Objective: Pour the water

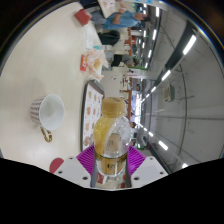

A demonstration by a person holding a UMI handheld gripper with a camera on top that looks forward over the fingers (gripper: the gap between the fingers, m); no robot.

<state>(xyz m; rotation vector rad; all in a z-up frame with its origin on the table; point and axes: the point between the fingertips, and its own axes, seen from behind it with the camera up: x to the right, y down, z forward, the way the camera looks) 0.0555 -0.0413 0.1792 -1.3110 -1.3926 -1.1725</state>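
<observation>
A clear plastic bottle [112, 128] with amber liquid and a white cap end stands up between my fingers, held above the white table [40, 60]. My gripper [111, 160] is shut on the bottle, both purple pads [88, 158] pressing its lower body. A white cup with a pink pattern [47, 112] stands on the table to the left of the bottle, its open mouth facing up and slightly toward me. The bottle leans a little away from the cup.
Snack packets [93, 63] lie on the table beyond the bottle. A person in blue [120, 15] sits at the far end. A long room with ceiling lights [178, 60] stretches off to the right.
</observation>
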